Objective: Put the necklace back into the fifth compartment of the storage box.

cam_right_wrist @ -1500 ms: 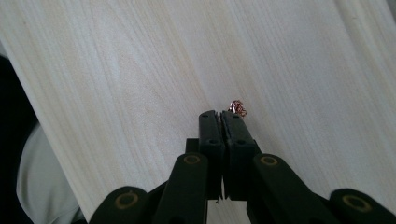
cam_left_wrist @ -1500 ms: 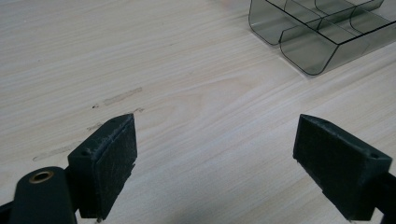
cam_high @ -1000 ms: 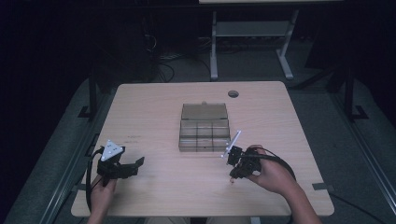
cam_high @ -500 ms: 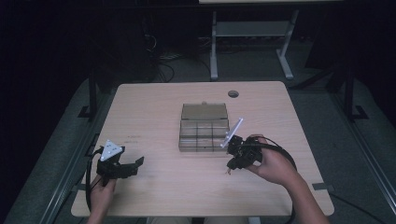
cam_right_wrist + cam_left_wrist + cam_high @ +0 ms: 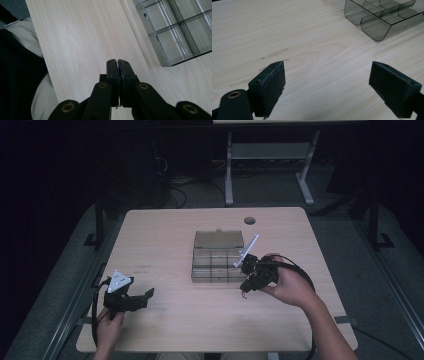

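We see a pale wooden worktop [image 5: 165, 235] with a clear plastic box [image 5: 218, 263] lying near its middle; the box is divided into compartments and its lid stands open on the far side. Every place below we give from that box.

Well apart from the box, toward the near left corner of the worktop, the left hand [image 5: 107, 325] holds the left tool [image 5: 142, 297]. In the left gripper view its two black jaws stand wide apart with bare wood between them, clamping nothing, and a corner of the box [image 5: 382, 17] shows at the upper right.

Just beside the box's right near corner, the right hand [image 5: 290, 285] holds the right tool [image 5: 246, 289], tilted downward. In the right gripper view the right tool [image 5: 117, 62] has its jaws pressed together, with no object visible between them, and the box [image 5: 175, 30] lies close at the upper right.
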`<state>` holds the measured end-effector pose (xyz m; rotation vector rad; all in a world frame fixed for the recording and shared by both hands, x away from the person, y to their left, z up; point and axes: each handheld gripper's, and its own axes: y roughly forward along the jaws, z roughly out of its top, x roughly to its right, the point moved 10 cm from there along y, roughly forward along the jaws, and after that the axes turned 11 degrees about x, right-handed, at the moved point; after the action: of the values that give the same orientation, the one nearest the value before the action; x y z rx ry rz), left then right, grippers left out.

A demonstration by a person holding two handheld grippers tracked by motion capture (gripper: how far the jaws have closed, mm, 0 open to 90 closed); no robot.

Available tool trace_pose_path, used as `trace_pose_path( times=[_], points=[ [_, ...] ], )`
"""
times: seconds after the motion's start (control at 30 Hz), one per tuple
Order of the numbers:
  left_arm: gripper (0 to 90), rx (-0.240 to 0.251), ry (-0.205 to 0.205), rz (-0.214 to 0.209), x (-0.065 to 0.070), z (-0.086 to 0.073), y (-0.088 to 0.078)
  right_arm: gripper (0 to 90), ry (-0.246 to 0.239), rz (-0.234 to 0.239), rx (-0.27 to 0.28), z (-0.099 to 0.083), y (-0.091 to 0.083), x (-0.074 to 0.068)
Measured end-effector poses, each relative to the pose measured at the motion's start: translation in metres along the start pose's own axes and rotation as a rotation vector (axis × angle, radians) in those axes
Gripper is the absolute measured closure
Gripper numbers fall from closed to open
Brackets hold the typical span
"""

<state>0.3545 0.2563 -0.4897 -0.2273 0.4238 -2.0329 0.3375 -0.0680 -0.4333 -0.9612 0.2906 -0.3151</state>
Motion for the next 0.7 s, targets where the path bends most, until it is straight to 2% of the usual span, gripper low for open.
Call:
trace_pose_path(
  times=[0.7],
  points=[
    [13.1, 0.006, -0.007, 0.006, -0.002, 0.000, -0.001, 88.0, -0.008, 0.004, 0.009, 0.032, -0.004, 0.015]
  ],
)
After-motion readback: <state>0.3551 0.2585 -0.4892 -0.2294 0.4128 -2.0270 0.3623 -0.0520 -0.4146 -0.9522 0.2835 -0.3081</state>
